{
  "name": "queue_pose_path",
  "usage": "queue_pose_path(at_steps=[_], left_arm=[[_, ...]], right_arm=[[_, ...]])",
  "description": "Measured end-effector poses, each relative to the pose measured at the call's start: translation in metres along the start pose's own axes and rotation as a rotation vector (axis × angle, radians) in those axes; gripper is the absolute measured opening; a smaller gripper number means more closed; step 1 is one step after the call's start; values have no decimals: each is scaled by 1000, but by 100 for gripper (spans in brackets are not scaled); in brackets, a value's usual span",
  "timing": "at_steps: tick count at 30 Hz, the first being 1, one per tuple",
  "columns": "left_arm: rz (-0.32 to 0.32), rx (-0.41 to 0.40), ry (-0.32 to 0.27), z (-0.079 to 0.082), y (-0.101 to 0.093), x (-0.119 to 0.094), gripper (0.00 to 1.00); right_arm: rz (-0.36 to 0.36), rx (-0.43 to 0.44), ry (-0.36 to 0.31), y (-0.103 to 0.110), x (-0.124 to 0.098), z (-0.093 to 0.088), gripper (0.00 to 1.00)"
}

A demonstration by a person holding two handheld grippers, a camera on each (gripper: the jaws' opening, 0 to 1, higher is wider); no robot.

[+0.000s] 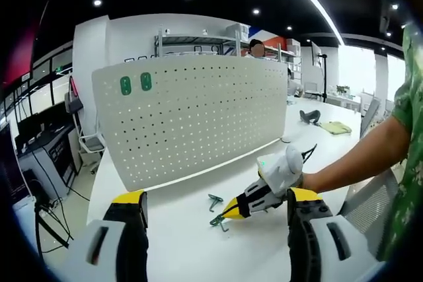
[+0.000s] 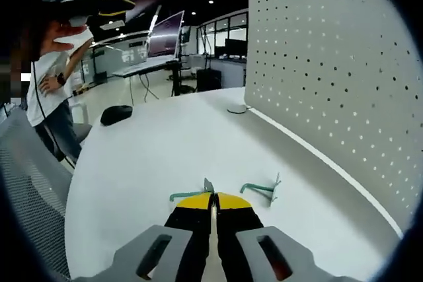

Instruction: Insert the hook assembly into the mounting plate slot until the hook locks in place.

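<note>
White table in an open office. Near: left gripper, jaws spread wide, nothing between them. Just beyond, right gripper, yellow tips pinched together on a green hook lying on the tabletop. Second green hook lies just right of it, apart. Far: white pegboard upright, two green hooks mounted near its upper left corner.

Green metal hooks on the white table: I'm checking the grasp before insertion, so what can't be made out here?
- Right gripper view: the right gripper has its jaws together over one green metal hook; its middle is hidden.
- Left gripper view: the same hook is too small to show a firm grip.
- Perforated white mounting plate: its right end is cut off in the right gripper view.
</note>
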State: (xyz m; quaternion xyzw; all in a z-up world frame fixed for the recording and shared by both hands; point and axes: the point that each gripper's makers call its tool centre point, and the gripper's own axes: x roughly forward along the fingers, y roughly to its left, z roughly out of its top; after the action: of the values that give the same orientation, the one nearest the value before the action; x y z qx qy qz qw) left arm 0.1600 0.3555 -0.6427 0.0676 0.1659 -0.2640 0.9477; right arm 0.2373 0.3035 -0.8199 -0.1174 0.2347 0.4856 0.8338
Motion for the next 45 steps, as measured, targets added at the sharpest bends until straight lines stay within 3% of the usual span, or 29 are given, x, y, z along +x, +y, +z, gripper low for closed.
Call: queue_pose_path(at_steps=[4, 11, 15, 27, 36, 40, 45], left_arm=[[-2, 15, 1, 0, -2, -1, 89], [-18, 25, -7, 1, -9, -4, 88], [-27, 37, -14, 2, -13, -7, 87], [-25, 87, -60, 14, -12, -29, 85], [-45, 148, -112, 31, -15, -44, 79], [-60, 167, -138, 40, -19, -47, 77], [-76, 209, -169, 53, -22, -50, 75]], right_arm=[[13, 114, -5, -2, -7, 5, 0], [59, 388, -35, -1, -23, 20, 0], [94, 485, -45, 1, -35, 32, 0], [160, 505, -47, 20, -71, 83, 0], [258, 546, -80, 33, -113, 142, 0], [266, 524, -86, 38, -127, 158, 0], [307, 564, -78, 50, -139, 170, 0]])
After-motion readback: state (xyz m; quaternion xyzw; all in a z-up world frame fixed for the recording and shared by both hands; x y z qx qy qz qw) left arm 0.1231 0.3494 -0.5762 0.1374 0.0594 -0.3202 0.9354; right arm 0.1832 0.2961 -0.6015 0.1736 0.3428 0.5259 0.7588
